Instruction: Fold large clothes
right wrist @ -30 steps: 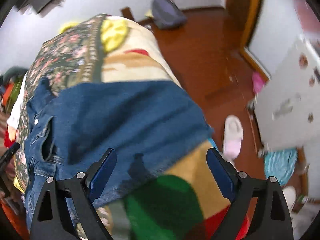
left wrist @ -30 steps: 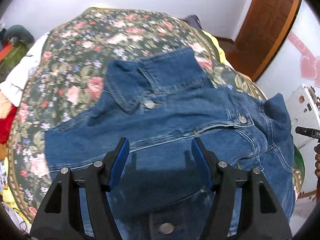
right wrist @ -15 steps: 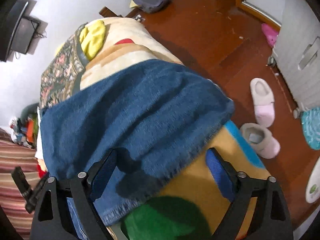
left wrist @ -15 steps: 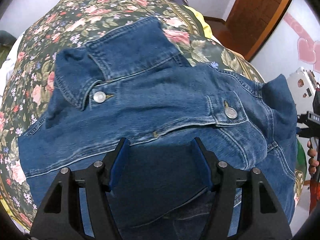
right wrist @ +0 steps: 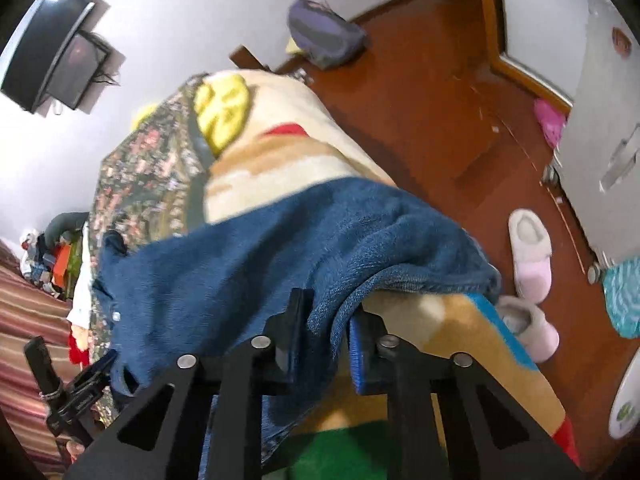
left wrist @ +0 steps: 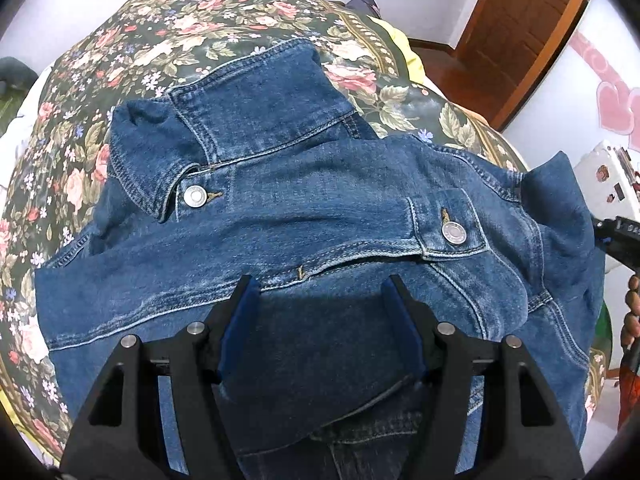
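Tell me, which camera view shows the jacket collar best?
The left wrist view: the collar lies flat in plain sight, with its button beside it. The right wrist view shows only plain blue cloth, no collar.

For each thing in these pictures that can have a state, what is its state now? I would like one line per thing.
denim jacket: spread front-up on the bed, collar button fastened, not yet folded
chest pocket flap: buttoned shut
left gripper: open over the jacket, gripping nothing
right gripper: jaws have just been closing, now shut on the jacket's edge
wall screen: dark, off
wooden door: state unclear
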Tool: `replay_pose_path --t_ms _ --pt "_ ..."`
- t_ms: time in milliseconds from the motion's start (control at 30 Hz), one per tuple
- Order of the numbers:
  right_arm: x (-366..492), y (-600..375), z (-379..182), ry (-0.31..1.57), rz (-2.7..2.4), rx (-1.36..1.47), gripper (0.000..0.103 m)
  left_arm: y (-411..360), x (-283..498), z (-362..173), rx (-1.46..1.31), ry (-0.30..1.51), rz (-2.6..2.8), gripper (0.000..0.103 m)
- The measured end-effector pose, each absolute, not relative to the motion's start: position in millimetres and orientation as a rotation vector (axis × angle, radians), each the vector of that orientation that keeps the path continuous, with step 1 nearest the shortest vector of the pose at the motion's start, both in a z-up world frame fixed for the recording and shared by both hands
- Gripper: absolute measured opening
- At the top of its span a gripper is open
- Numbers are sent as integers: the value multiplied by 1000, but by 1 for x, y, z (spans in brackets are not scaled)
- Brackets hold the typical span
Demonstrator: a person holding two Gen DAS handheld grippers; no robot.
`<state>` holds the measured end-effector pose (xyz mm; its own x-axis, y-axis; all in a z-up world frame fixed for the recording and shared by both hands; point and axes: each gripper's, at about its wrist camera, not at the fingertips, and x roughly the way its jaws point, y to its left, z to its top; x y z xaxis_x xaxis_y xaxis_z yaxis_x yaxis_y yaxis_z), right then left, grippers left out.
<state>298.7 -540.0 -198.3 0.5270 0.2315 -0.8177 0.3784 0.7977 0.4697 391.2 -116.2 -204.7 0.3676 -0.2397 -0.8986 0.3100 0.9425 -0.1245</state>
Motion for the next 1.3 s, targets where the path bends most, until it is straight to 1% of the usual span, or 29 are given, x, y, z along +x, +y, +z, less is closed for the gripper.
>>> replay_pose_path --t_ms 67,300,533,667,800,1000,1300 --pt "296 -537 -181 989 -67 687 13 -114 388 -199 68 1130 -355 65" --pt "294 -514 -129 896 -3 662 12 -102 374 -164 71 1046 -354 65" --pt "302 -444 -69 812 160 535 12 -75 362 -129 24 978 -341 65" --pt "313 -392 -56 815 259 485 12 -55 354 -118 -15 954 -324 65" --pt "323 -340 -64 859 339 428 12 -35 345 -112 -27 941 -310 65" --pt "335 -270 -99 973 406 370 12 -11 330 -111 -20 925 -285 65" --pt "342 -239 -162 1174 373 347 13 16 321 -131 -53 971 -251 65"
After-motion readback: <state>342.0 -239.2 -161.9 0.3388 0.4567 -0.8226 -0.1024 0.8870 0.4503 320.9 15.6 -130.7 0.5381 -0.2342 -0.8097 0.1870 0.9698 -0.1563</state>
